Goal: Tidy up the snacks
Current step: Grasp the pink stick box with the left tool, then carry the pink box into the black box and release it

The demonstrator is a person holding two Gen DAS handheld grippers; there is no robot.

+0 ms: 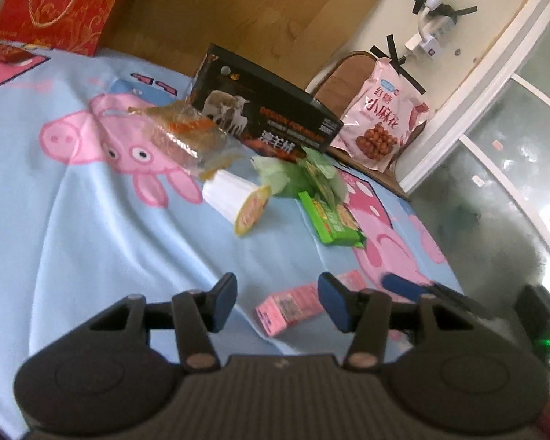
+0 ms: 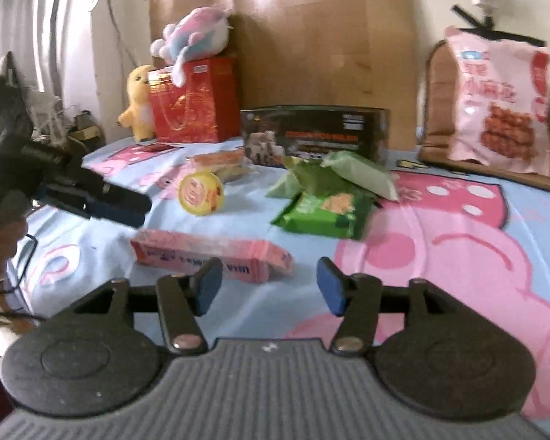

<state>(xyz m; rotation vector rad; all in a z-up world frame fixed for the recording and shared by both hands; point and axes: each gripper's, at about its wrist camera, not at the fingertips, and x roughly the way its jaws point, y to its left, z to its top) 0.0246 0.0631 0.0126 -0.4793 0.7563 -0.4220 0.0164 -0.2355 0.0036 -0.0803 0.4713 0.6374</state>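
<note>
Snacks left scattered over bed (image 1: 55, 220), none sorted yet. Pink box (image 2: 209, 256) lies flat near front edge, just ahead of both grippers. Left gripper (image 1: 277, 302) and right gripper (image 2: 269, 286): jaws released, nothing grasped, likely readied for pink box. Black box (image 1: 264, 110) stands at far edge, likely as container.

Light-blue sheet (image 2: 282, 315) with pink pigs; pink box (image 2: 212, 255) at six o'clock, green packets (image 2: 322, 212), yellow-lidded white cup (image 1: 234, 198), black box (image 2: 313, 134).

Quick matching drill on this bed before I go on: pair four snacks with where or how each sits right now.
1. pink box
2. yellow-lidded cup
3. pink bag
4. green packet

A. lying on its side
B. propped upright on the chair
C. nearest the claws, flat
D. beside the pale green pouches

Pairs: 1-C, 2-A, 3-B, 4-D
</note>
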